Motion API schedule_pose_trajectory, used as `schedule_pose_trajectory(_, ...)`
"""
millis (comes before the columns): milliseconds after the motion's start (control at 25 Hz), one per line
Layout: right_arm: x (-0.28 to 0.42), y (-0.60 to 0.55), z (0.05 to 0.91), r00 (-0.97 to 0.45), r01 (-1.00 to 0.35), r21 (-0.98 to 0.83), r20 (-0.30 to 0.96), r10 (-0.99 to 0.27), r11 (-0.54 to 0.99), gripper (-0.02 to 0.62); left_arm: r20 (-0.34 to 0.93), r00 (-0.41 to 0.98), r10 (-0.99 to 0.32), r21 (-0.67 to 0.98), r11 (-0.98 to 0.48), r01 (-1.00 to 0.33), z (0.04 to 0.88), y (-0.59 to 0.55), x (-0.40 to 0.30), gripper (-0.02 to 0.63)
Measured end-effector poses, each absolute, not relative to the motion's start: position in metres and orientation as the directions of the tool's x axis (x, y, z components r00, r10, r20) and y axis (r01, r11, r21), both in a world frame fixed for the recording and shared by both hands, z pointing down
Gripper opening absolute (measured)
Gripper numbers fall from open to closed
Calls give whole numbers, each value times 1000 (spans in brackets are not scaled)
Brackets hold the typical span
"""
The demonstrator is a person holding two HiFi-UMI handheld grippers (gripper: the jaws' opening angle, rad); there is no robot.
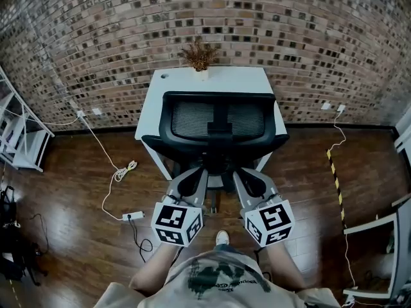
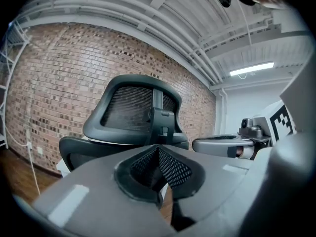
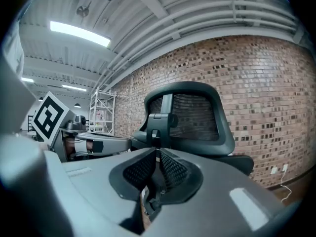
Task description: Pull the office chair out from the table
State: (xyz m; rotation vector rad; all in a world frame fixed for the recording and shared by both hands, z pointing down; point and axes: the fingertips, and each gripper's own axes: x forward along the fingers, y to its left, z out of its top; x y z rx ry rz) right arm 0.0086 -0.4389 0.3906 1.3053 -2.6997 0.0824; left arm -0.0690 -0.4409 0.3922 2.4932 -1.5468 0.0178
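Overlapping table (image 1: pixel 212 77), office chair (image 1: pixel 218 119) seemingly hides its front.

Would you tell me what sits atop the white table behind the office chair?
A dried brown plant stands at the far edge of the white table; the black mesh office chair covers its near part.

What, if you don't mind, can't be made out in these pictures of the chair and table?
- Head view: the black mesh-back office chair hides its own seat and wheels, and the near half of the white rectangular table.
- Head view: the dark mark on the table's far left corner is too small to identify.
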Motion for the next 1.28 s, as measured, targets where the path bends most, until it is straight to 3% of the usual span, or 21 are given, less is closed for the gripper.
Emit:
schedule_pose_trajectory(280, 18, -476, 373, -652, -754, 6, 114, -749, 657, 49, 111, 455, -884, 177, -433, -884, 378, -472, -82, 23)
schedule_pose_trajectory(720, 37, -518, 346, -714, -697, 20, 75, -696, 717, 127, 18, 399, -917, 148, -392, -908, 341, -511, -130, 101)
schedule_pose_trajectory(1280, 87, -575, 335, -709, -700, 70, 56, -703, 711, 212, 34, 436, -899, 46, -435, -899, 338, -563, -192, 260)
